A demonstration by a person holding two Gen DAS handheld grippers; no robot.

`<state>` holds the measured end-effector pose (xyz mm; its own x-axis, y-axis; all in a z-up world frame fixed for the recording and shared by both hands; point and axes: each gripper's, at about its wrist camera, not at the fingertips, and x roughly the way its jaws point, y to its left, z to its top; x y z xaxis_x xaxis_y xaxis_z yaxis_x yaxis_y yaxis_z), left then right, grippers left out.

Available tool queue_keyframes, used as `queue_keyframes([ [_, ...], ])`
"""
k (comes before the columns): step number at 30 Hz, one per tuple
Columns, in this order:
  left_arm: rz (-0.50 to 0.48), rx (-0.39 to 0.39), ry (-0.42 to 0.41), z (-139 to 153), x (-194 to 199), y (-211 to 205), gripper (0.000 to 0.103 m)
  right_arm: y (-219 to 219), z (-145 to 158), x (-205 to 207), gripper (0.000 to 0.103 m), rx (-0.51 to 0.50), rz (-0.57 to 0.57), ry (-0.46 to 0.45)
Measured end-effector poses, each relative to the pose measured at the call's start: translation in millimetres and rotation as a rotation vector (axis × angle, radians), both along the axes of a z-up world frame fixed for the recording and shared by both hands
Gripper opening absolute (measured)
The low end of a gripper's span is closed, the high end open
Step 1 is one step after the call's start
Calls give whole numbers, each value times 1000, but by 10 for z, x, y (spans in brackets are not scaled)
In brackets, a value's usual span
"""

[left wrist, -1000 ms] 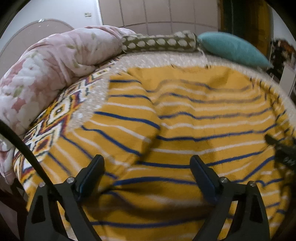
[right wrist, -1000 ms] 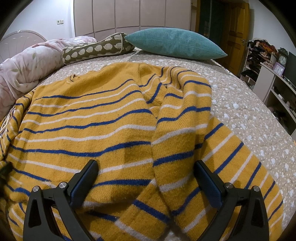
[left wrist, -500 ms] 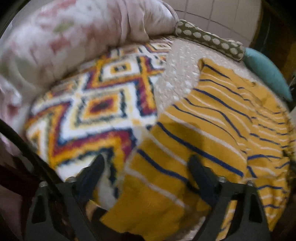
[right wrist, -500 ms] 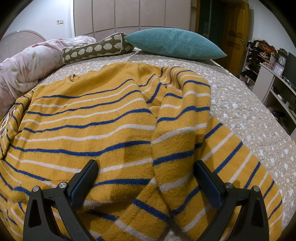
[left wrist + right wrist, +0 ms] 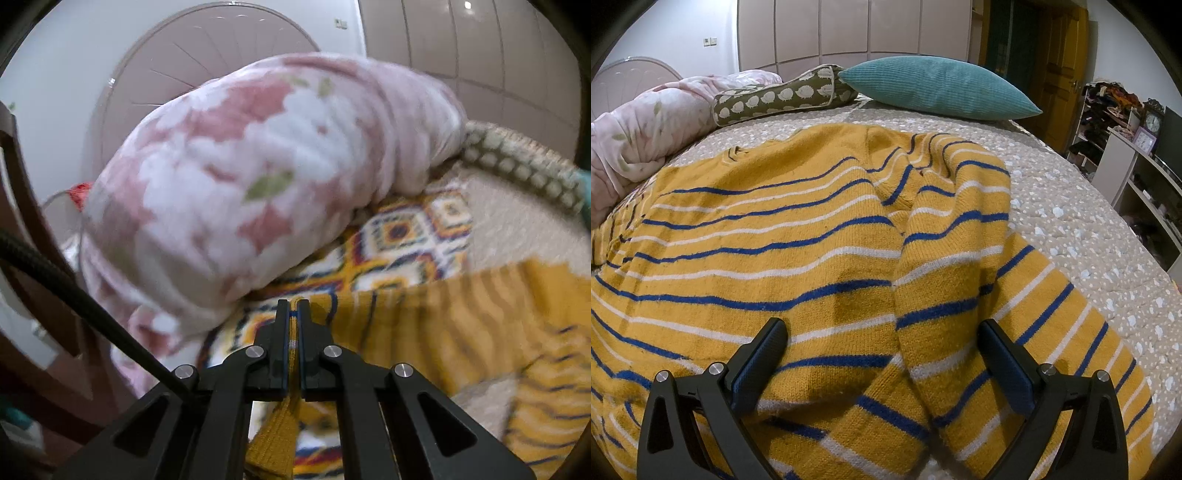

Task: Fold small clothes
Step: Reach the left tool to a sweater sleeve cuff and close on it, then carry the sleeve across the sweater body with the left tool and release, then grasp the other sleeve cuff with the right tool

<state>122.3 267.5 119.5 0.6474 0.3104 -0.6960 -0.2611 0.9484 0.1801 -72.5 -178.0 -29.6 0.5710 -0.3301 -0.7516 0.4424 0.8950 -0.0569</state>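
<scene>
While one yellow striped sweater (image 5: 798, 258) lies spread on the bed (image 5: 1071, 221) near two pillows (image 5: 938, 88), the left gripper (image 5: 293, 314) pinches its edge; the right gripper (image 5: 882, 350) hovers wide apart.

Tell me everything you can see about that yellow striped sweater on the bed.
The mustard-yellow knitted sweater with blue and white stripes lies spread across the speckled beige bedspread, somewhat rumpled. One sleeve is folded over its front. The open right tongs hover just above it without gripping. At its far side, the left tongs are shut on a piece of its knit, over a patterned multicoloured blanket; that view is blurred.
</scene>
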Motion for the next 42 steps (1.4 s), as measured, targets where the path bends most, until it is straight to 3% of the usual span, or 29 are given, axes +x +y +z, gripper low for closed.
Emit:
queue_keyframes([
  [3, -88, -51, -18, 148, -62, -257, 3, 1, -1, 1, 103, -2, 0, 8],
  [6, -221, -175, -3, 212, -42, -659, 3, 1, -1, 1, 103, 3, 1, 3],
  [15, -734, -537, 147, 111, -85, -2887, 3, 2, 7, -17, 103, -7, 3, 17],
  [18, -867, -633, 190, 43, -156, -3396, 5, -6, 8, -30, 103, 6, 6, 3],
  [19, -879, -641, 202, 30, -196, -3516, 13, -11, 9, -33, 103, 11, 8, 0],
  [22, -886, -631, 184, 41, -323, -3590, 55, -21, 6, -45, 103, 22, 11, -14],
  [23, -865, -601, 156, 52, -381, -3524, 64, -23, 2, -46, 103, 26, 11, -16],
  [25, -814, -530, 110, 69, -469, -3290, 71, -24, -1, -43, 103, 34, 12, -11],
  [31, -634, -273, 50, -130, -744, -2683, 75, -109, 5, -59, 103, 93, 33, -26],
  [33, -590, -235, 63, -254, -851, -2491, 75, -191, 43, -66, 103, 151, 63, -18],
  [36, -563, -283, 84, -404, -1013, -2205, 75, -380, 236, -248, 87, 272, 55, -49],
  [39, -524, -326, 88, -535, -1149, -2026, 75, -531, 436, -404, 86, 372, 39, -119],
  [42, -503, -362, 97, -618, -1225, -1950, 75, -538, 547, -336, 84, 468, 105, -144],
])
